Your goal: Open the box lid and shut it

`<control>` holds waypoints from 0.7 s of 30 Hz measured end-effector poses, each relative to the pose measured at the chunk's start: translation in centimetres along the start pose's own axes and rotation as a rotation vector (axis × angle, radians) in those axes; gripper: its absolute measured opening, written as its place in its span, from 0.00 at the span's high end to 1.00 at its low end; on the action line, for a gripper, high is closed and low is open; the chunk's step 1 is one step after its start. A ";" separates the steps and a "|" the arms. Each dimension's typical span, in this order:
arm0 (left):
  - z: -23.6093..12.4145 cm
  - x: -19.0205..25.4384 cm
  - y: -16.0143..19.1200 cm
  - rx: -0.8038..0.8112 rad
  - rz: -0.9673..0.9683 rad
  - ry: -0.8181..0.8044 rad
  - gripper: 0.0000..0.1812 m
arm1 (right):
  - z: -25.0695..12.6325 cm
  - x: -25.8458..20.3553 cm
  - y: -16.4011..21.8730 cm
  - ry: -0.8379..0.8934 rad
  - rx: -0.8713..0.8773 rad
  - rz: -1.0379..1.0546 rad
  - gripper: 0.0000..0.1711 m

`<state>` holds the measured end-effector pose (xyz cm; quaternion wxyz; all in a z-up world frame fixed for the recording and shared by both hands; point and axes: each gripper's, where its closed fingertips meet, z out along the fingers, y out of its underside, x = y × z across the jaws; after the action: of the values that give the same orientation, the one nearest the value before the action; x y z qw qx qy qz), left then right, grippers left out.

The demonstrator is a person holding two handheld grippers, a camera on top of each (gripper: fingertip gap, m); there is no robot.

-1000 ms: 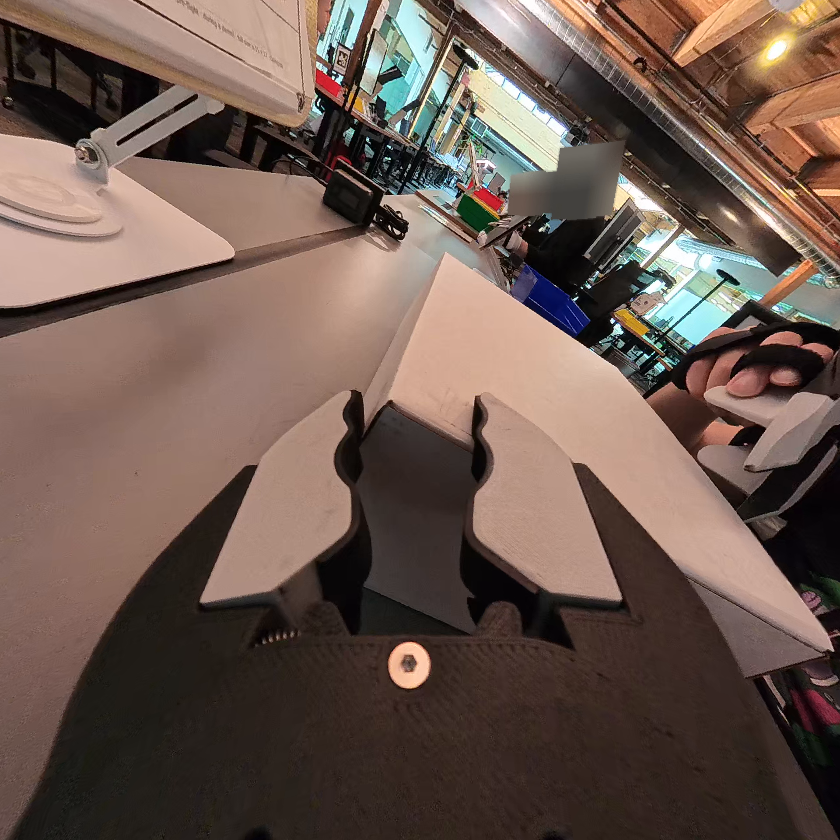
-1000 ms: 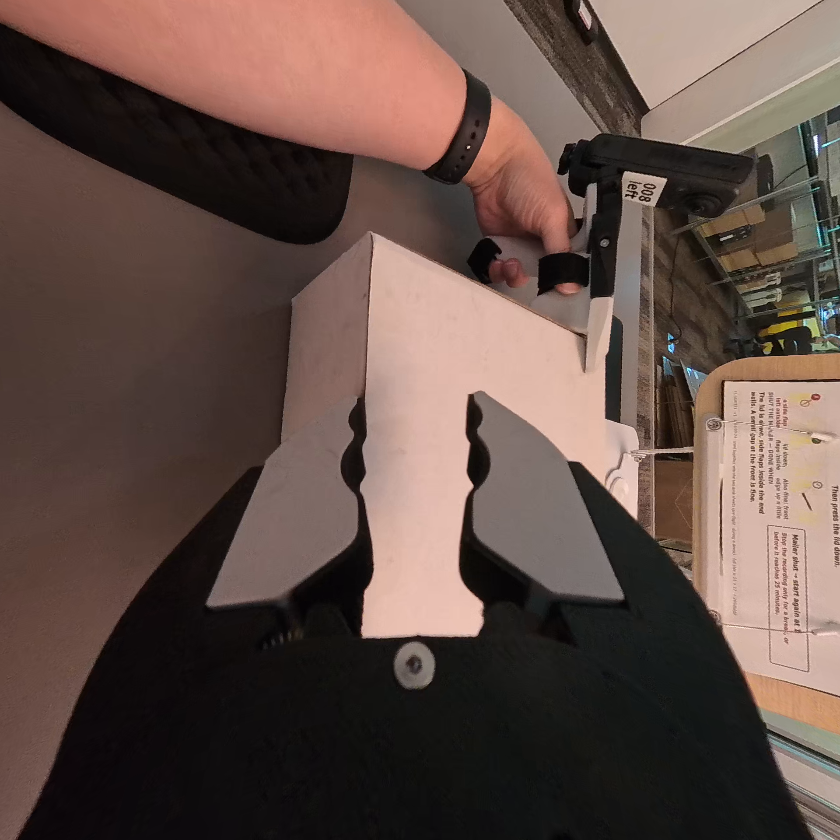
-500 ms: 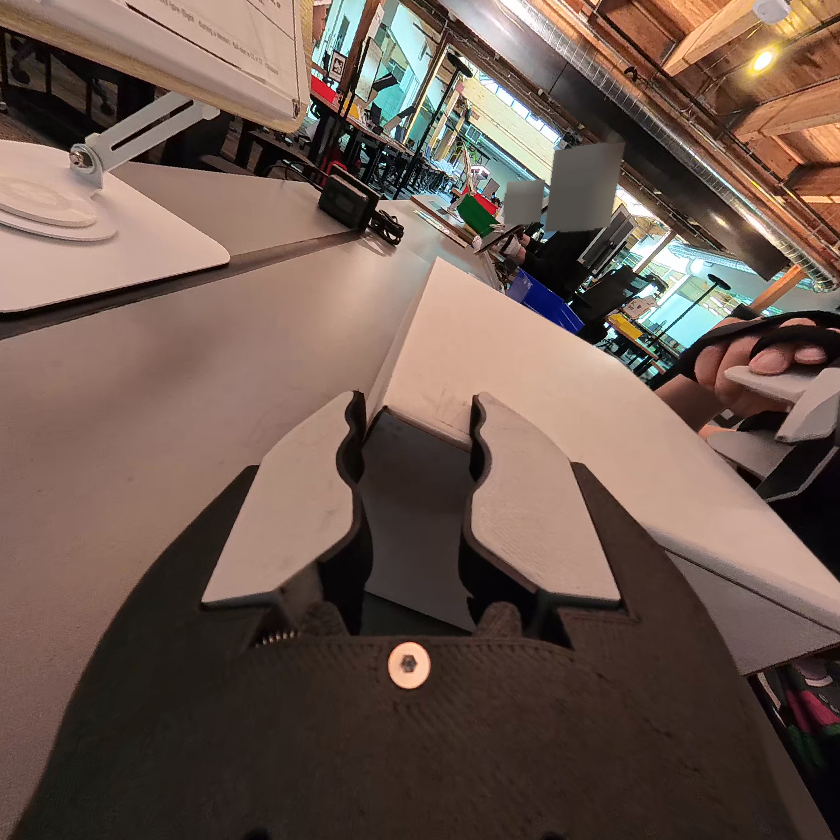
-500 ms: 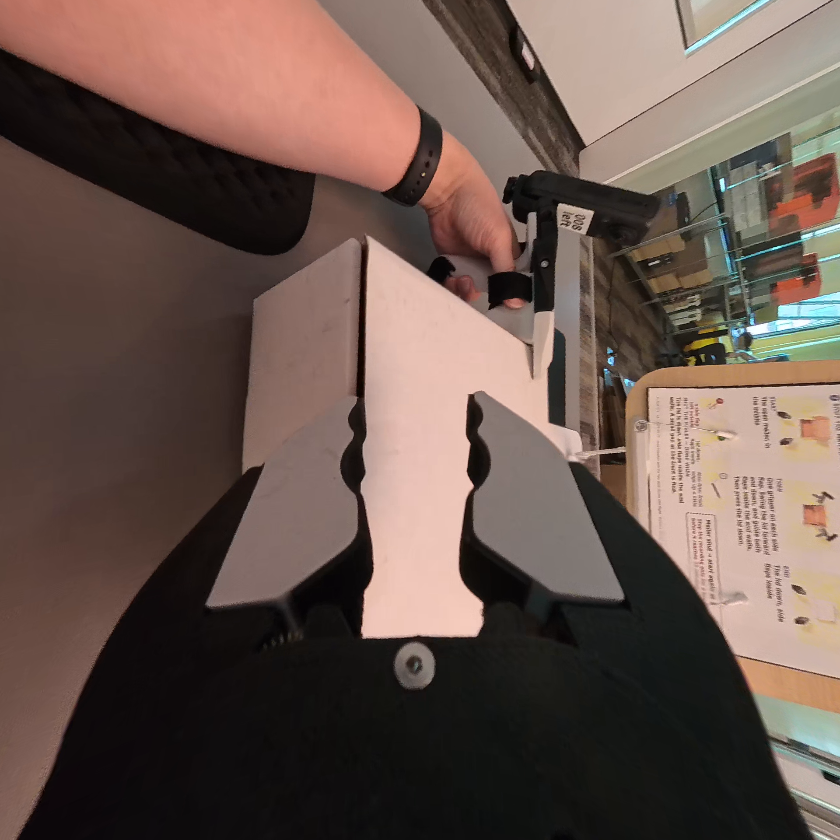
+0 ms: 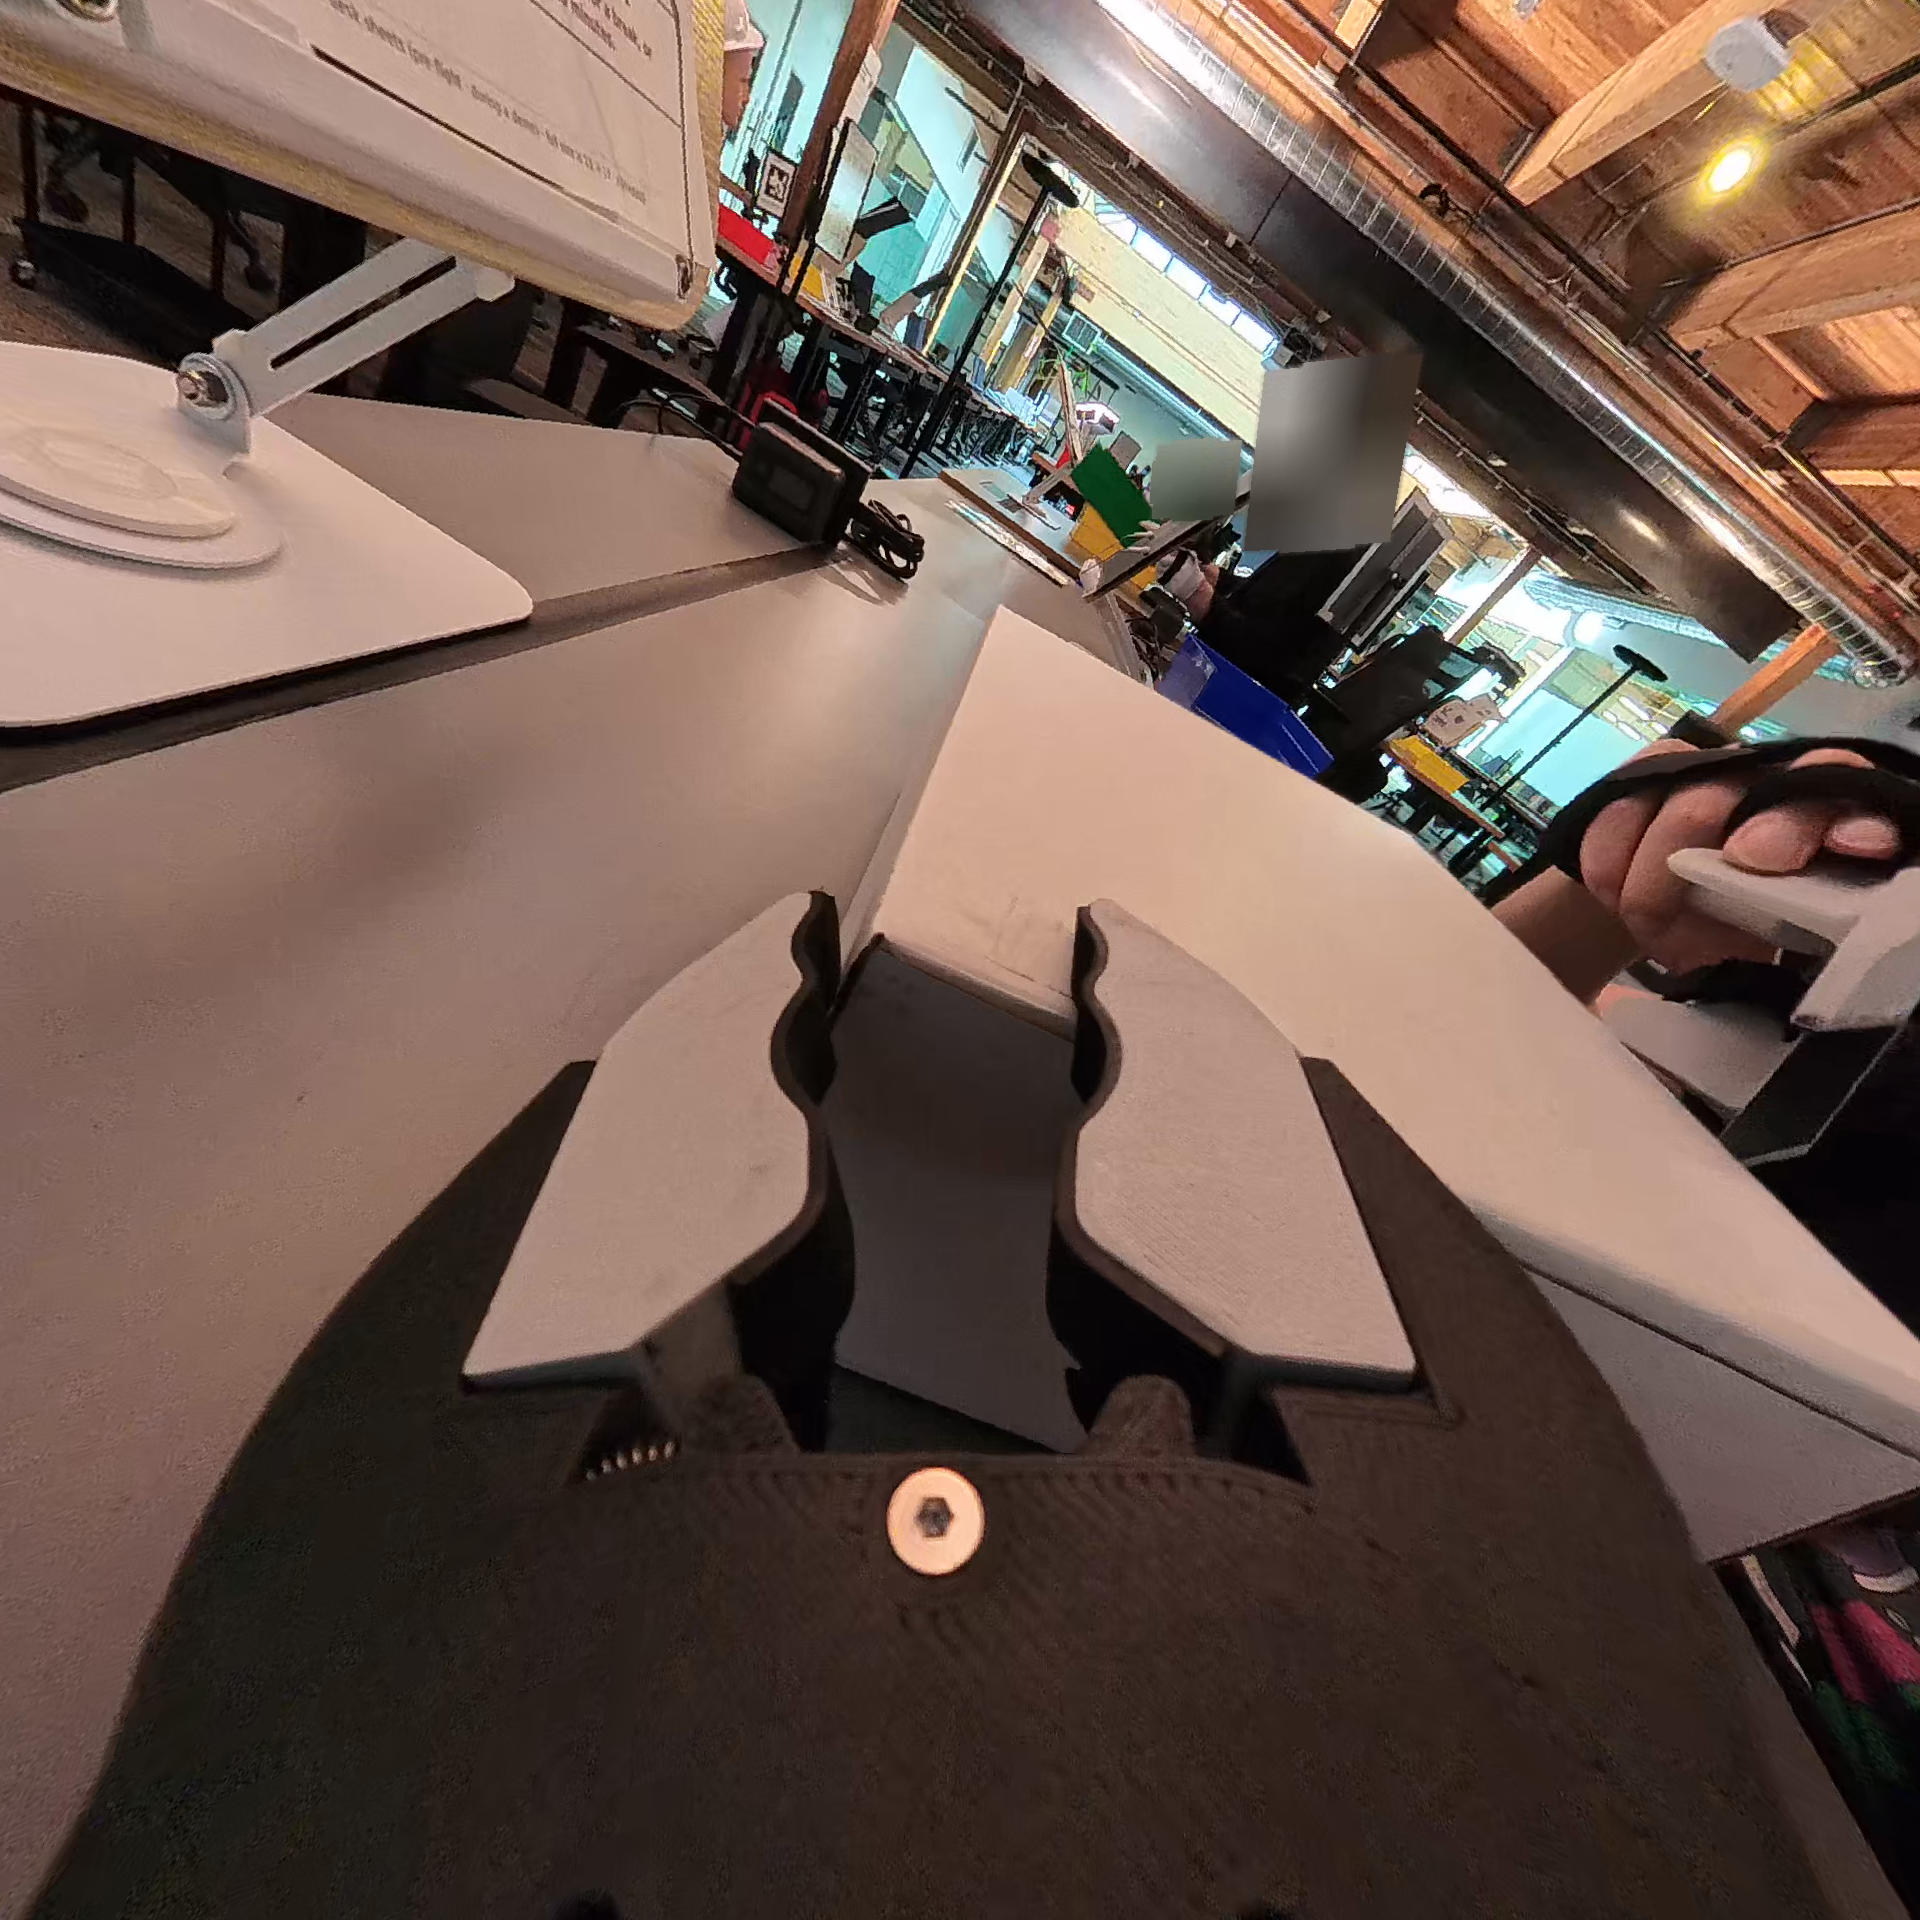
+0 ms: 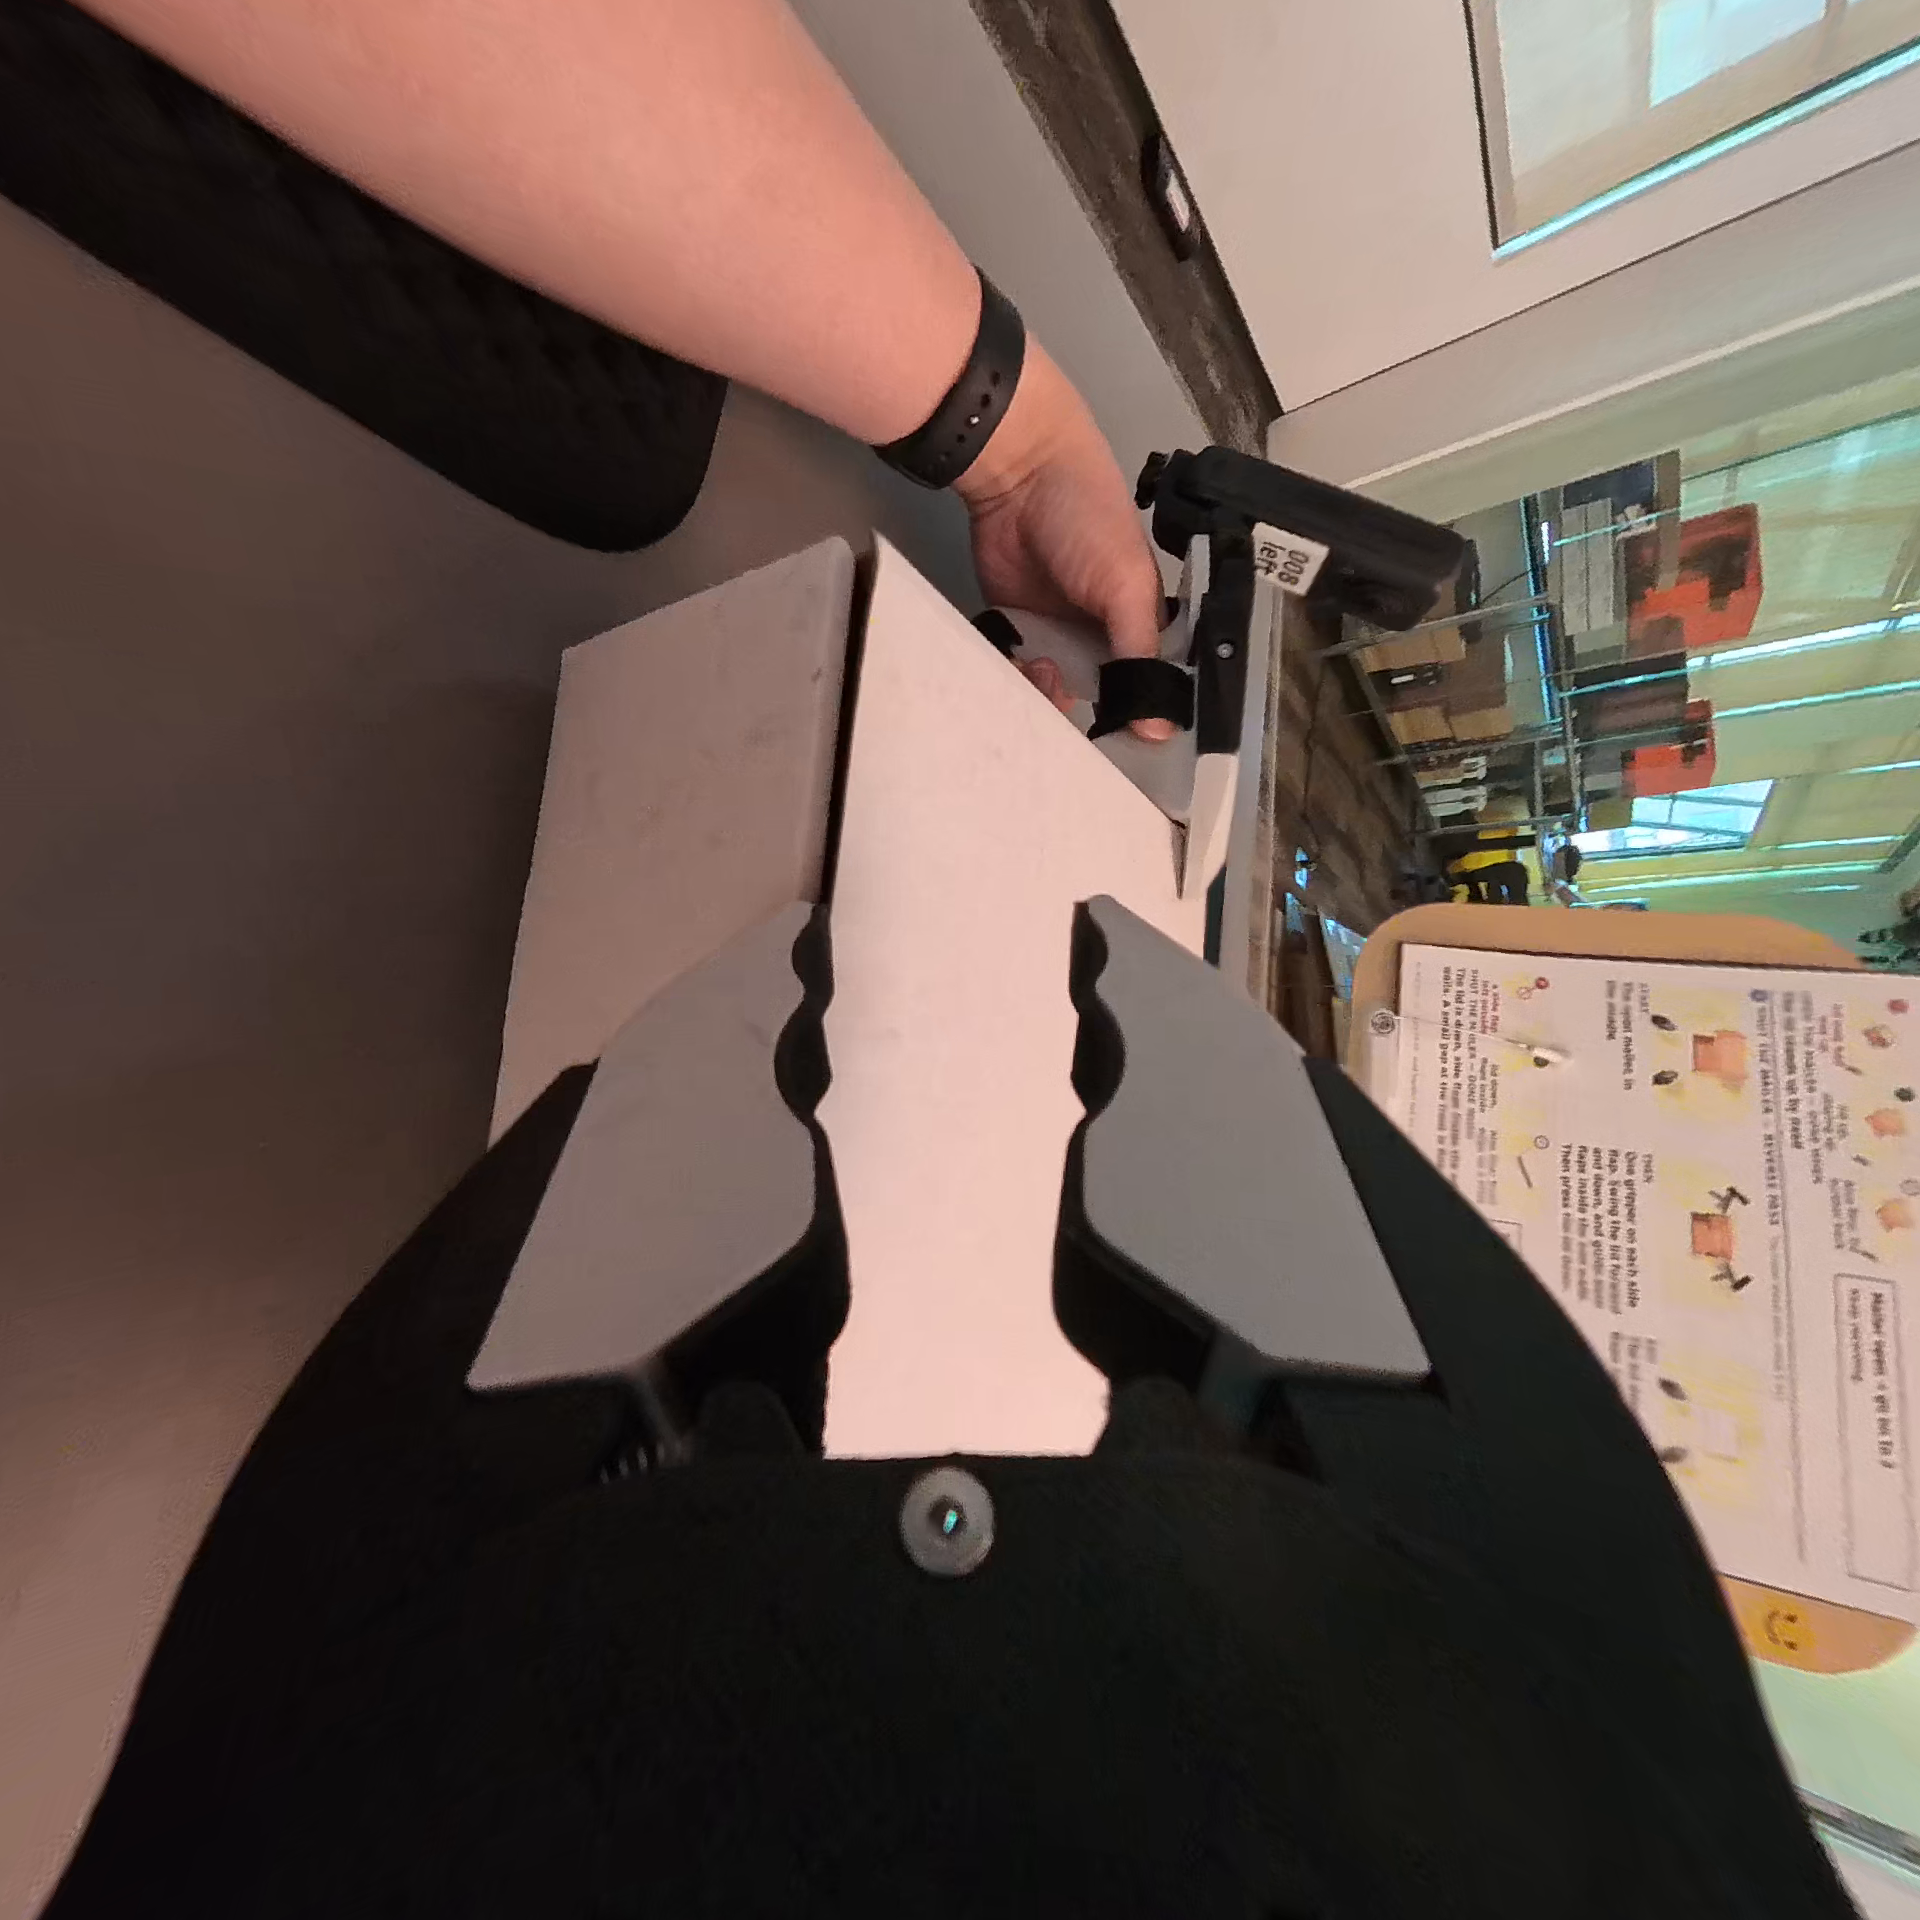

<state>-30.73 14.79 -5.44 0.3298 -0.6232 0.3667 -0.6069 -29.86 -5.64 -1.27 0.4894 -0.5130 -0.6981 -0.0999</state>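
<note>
A white cardboard box lies on the grey table point(image 5: 312, 935). Its lid point(image 5: 1195, 883) is tilted up, and in the right wrist view the lid point(image 6: 966, 831) stands apart from the box's side wall point(image 6: 686, 769). My left gripper point(image 5: 951, 925) is open at one end of the lid, with a dark side flap point(image 5: 935, 1195) between its fingers. My right gripper point(image 6: 951, 914) is open at the opposite end, with the lid's surface showing between its fingers. Each gripper also shows in the other's view: the right one point(image 5: 1829, 914) and the left one point(image 6: 1216, 748).
A white stand base point(image 5: 208, 582) holds a board with a paper sheet point(image 5: 468, 94) at the table's far left. A black adapter point(image 5: 795, 483) lies behind the box. A black pad point(image 6: 364, 312) and a person's forearm point(image 6: 623, 208) are beside the box.
The lid has tilted further up, and a gap has opened between it and the box's side wall. Both grippers have moved with it, their finger gaps unchanged.
</note>
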 end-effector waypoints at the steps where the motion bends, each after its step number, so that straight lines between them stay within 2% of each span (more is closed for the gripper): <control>1: 0.0 -0.1 0.0 0.004 0.001 -0.004 0.76 | 0.1 -0.2 0.1 0.001 -0.007 -0.021 0.74; 11: -0.9 -0.7 -0.4 0.027 -0.001 -0.041 0.80 | 1.1 -1.7 1.4 -0.031 -0.062 -0.128 0.77; 21: -0.6 -0.7 -0.5 0.032 0.002 -0.044 0.80 | 1.3 -1.5 1.4 -0.056 -0.042 -0.037 0.78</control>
<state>-31.32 15.66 -5.34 0.3485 -0.6307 0.3501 -0.5985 -29.47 -5.12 -3.65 0.4571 -0.5126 -0.7186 -0.1091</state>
